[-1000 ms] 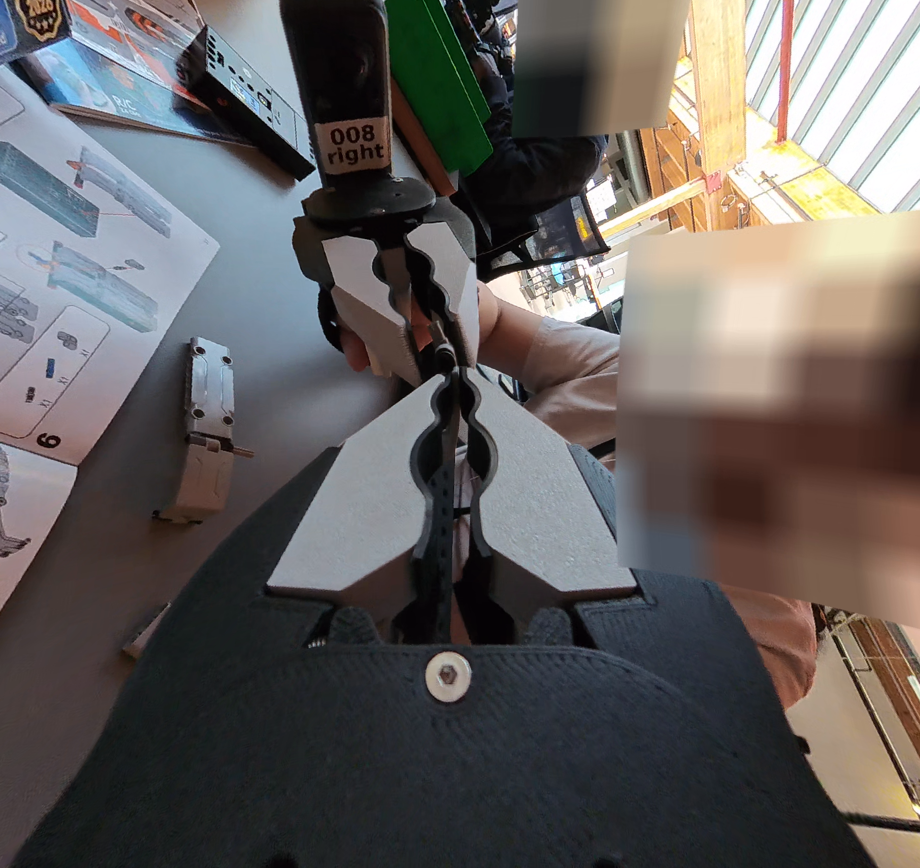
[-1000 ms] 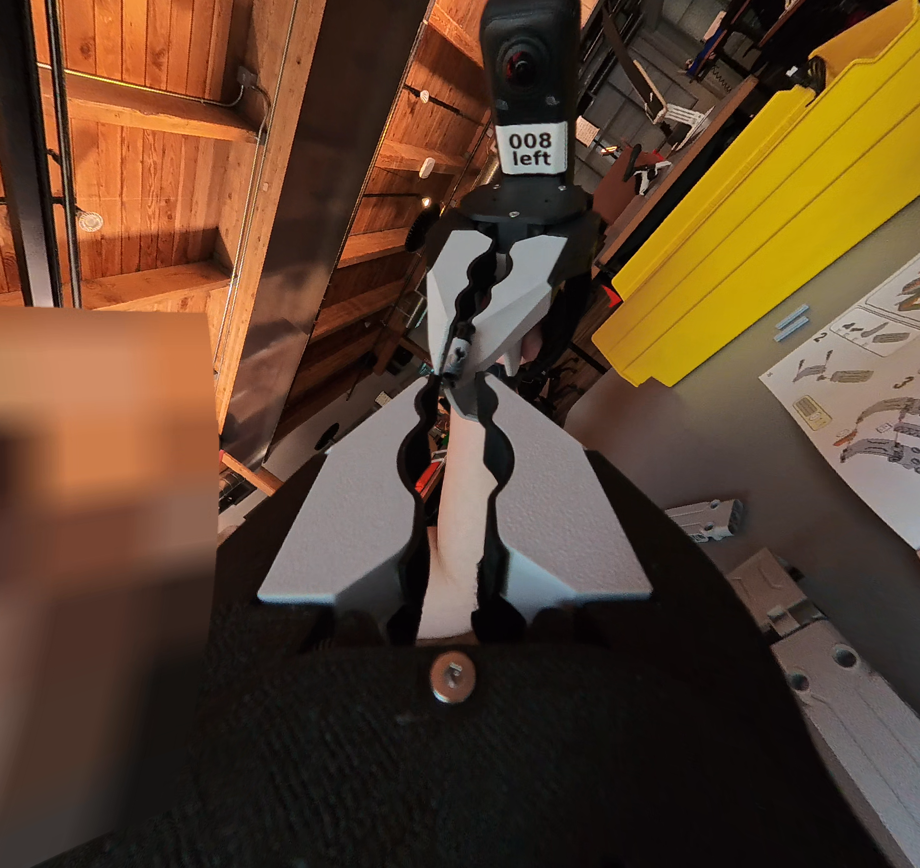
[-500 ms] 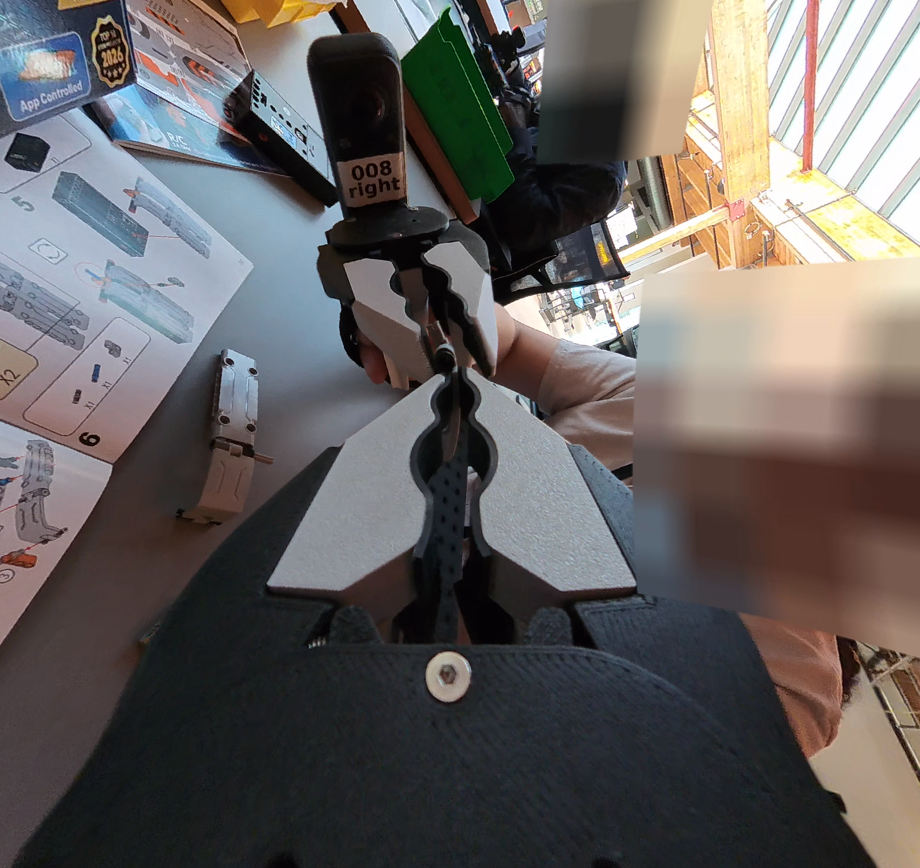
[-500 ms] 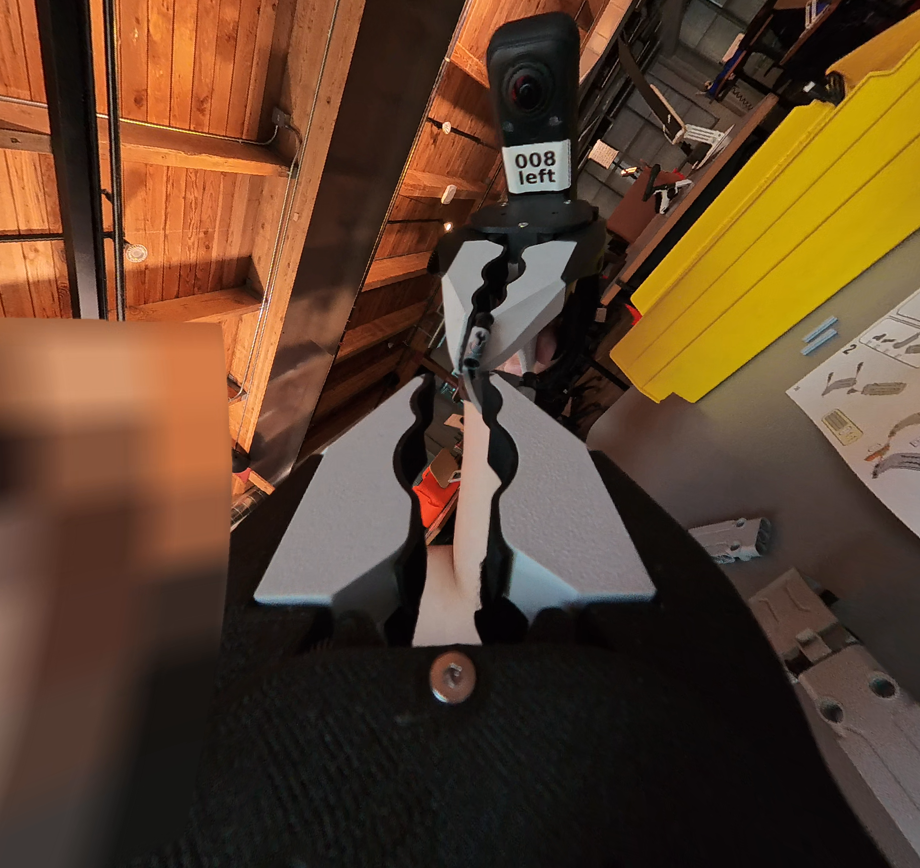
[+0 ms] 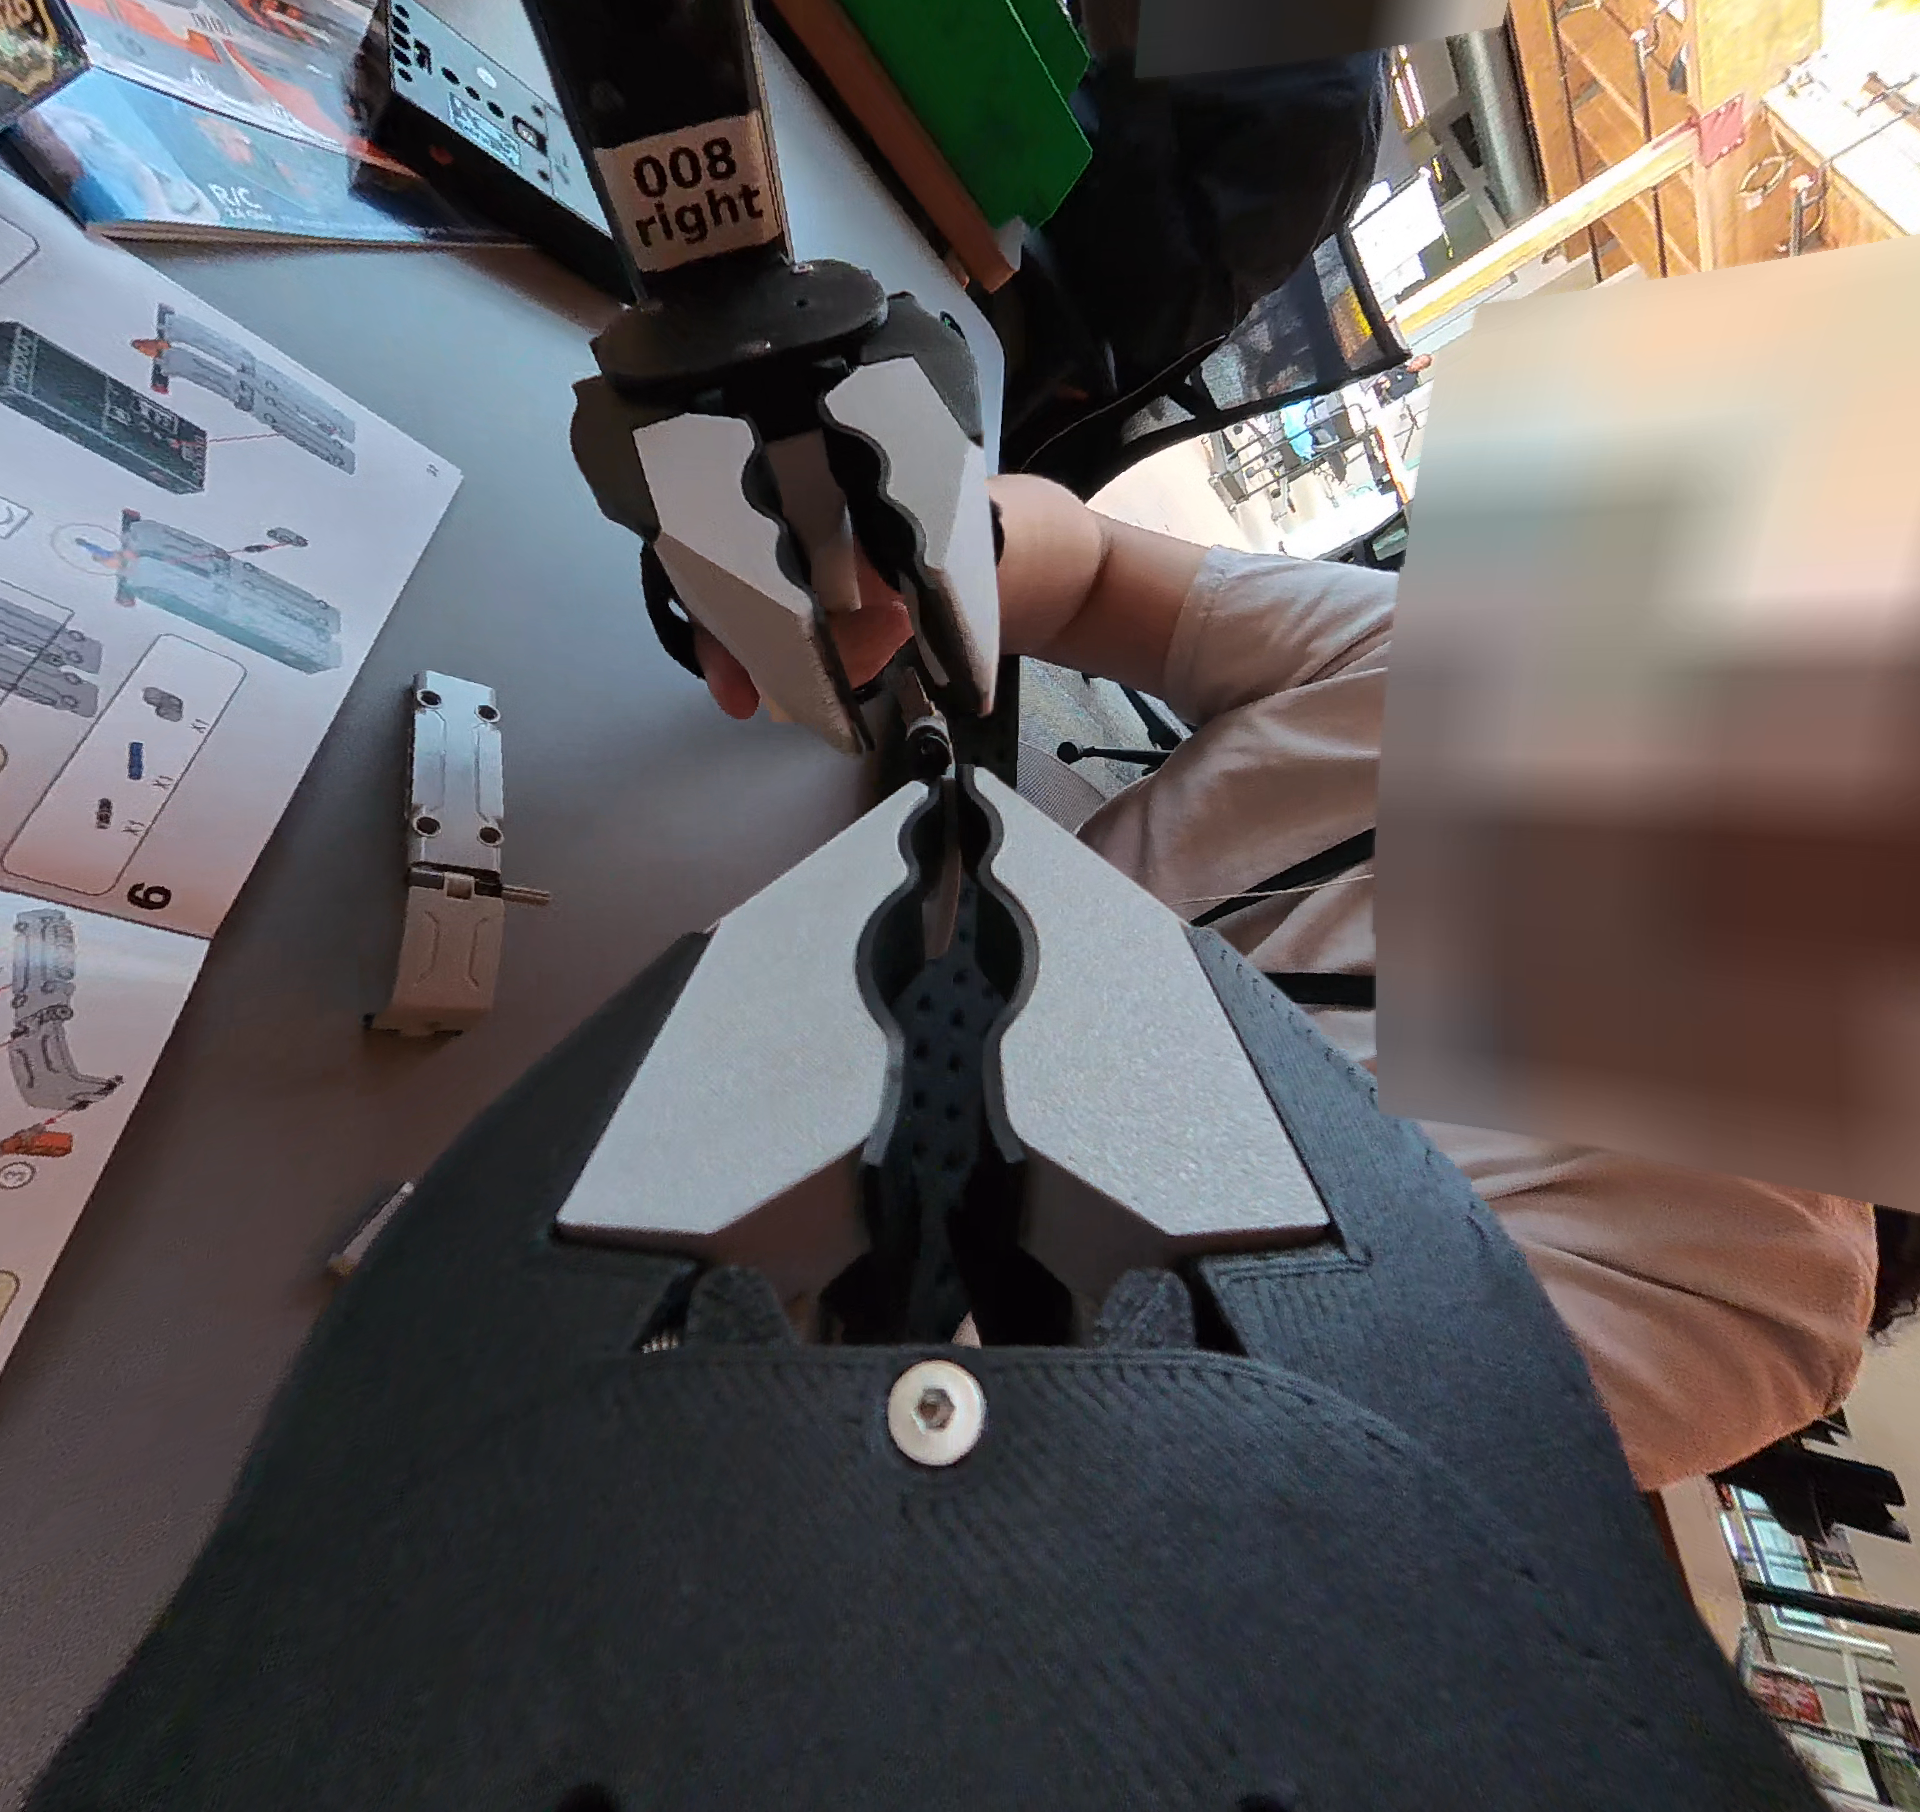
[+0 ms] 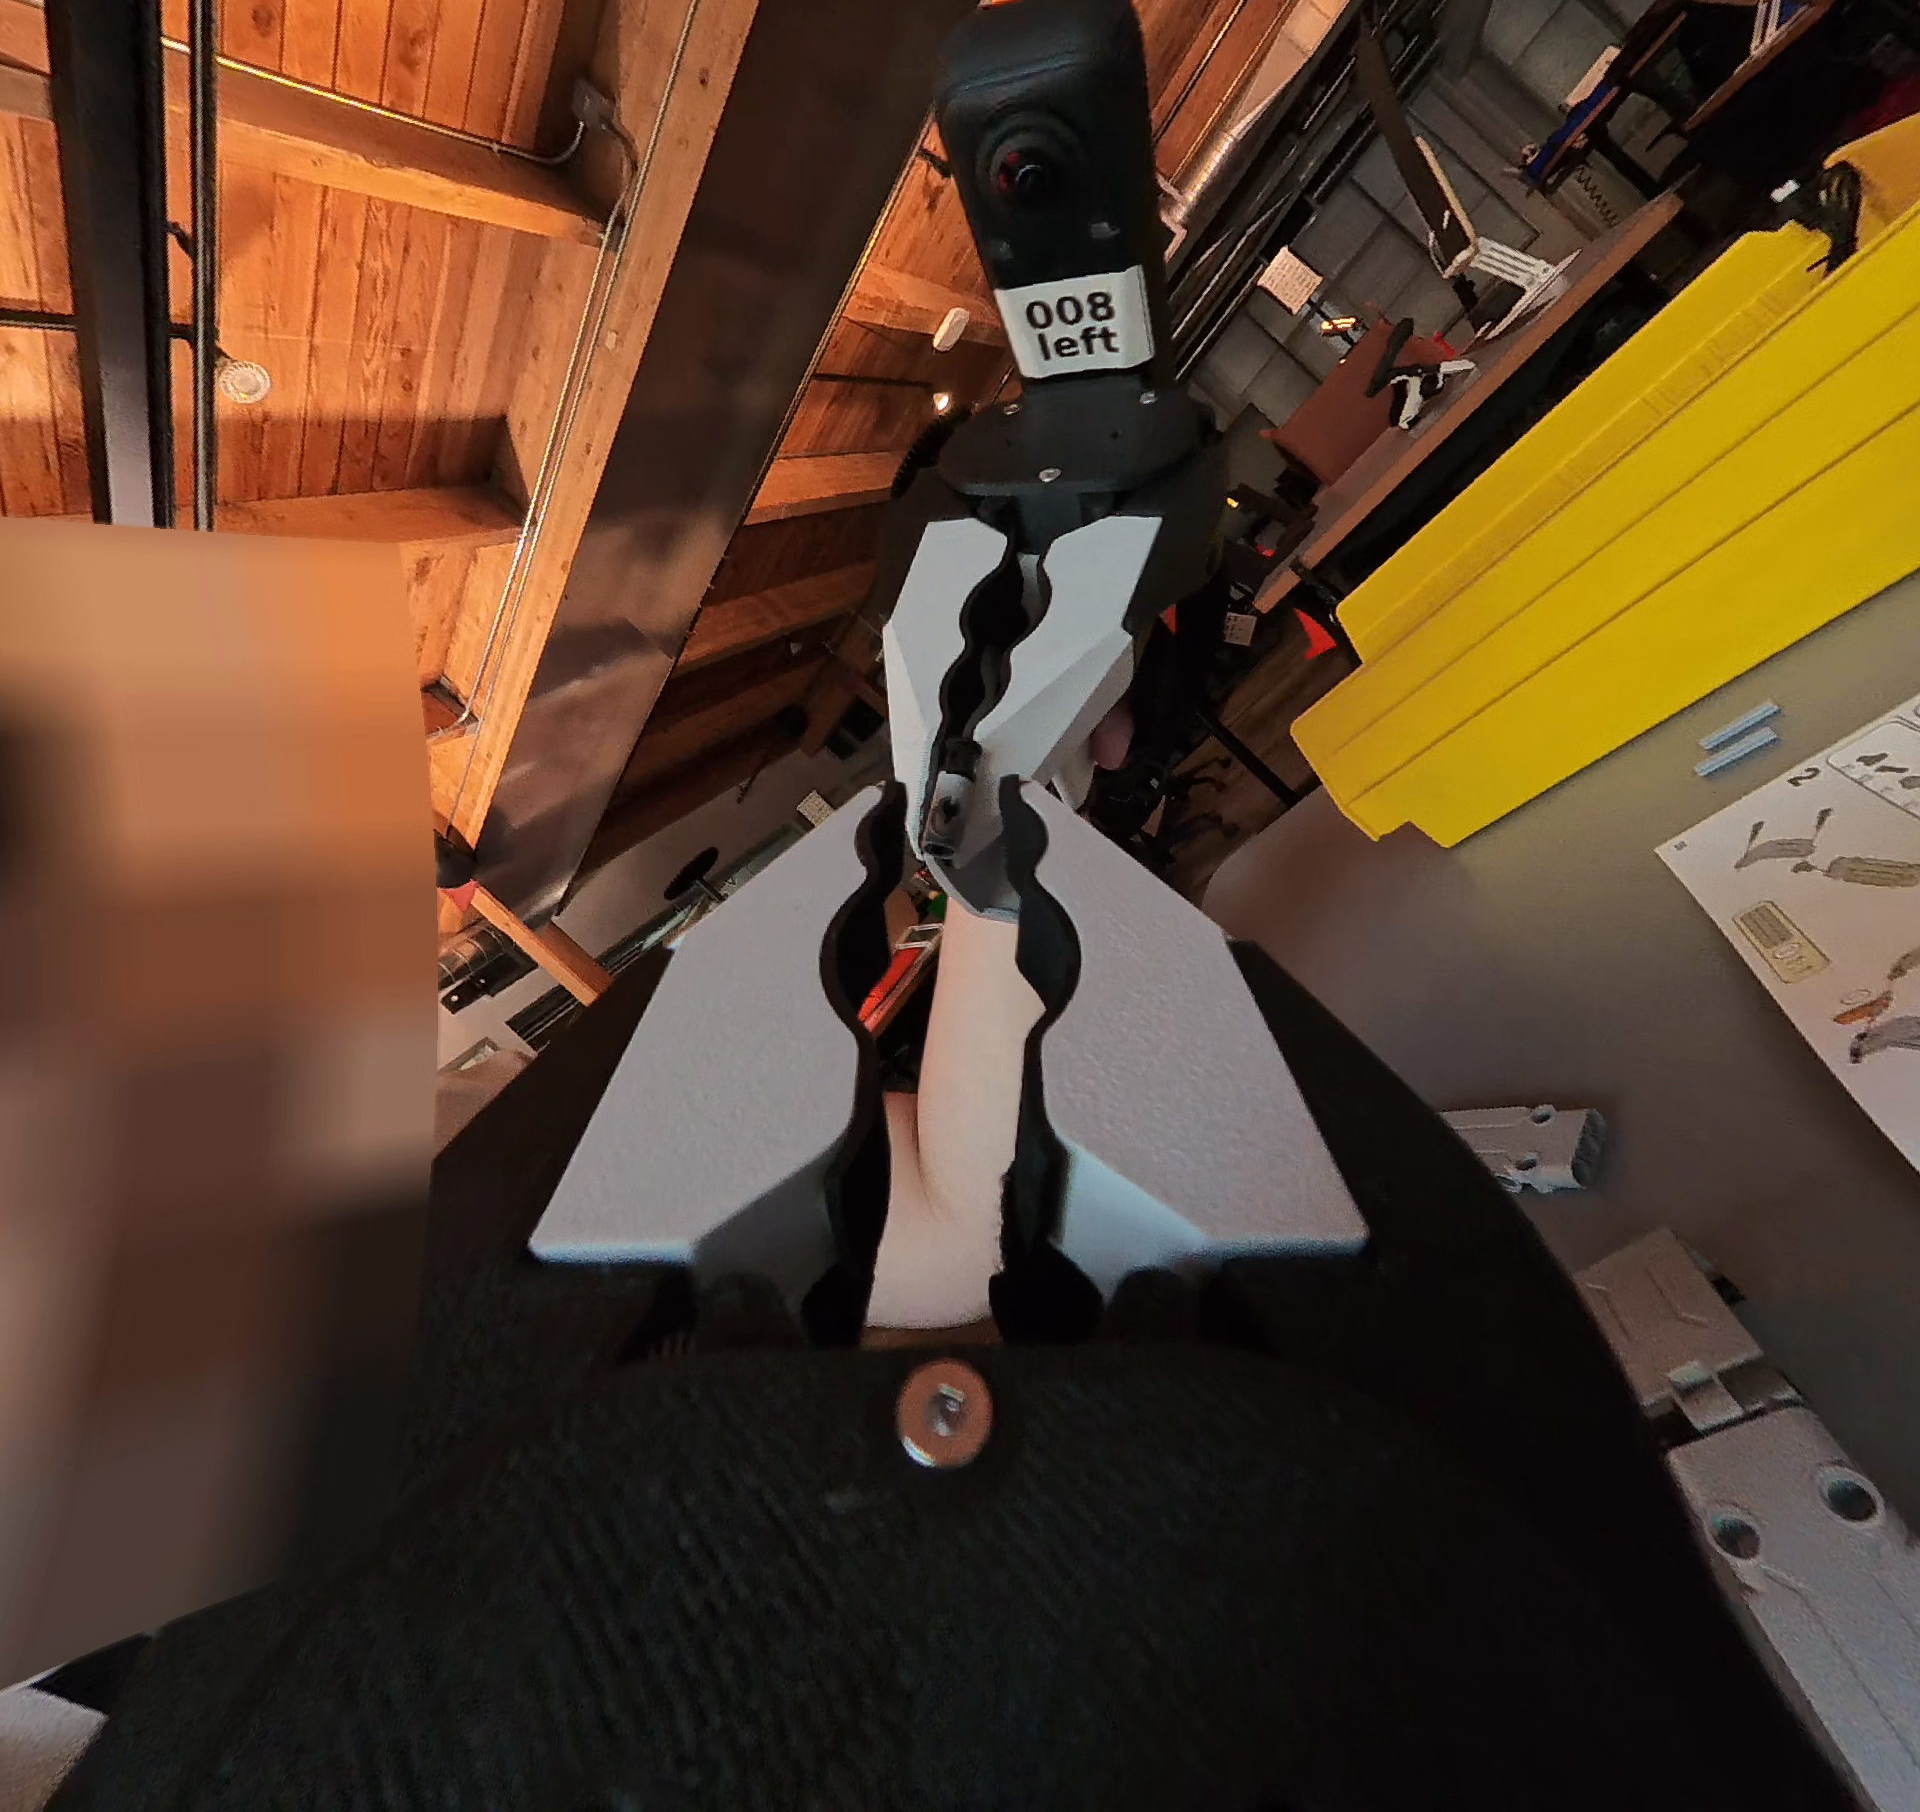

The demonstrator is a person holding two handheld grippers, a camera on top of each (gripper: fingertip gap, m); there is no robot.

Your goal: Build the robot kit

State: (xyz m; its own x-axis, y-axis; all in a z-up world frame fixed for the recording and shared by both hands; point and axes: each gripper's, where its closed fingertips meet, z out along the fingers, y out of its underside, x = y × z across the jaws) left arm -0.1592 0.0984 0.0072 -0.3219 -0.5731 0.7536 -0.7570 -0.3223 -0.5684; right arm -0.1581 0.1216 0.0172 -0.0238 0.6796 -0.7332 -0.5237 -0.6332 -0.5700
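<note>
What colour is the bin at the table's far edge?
Bright yellow bin, plain with no pattern; the right wrist view shows it best.

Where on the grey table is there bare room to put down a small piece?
Bare grey table lies between the instruction sheet and the table's edge, above the grey hinged part. Crowded: boxes at the far end.

Each camera sits on its own gripper, looks along the fingers, very close, and both face each other above the grey table [image 5: 582, 474].
</note>
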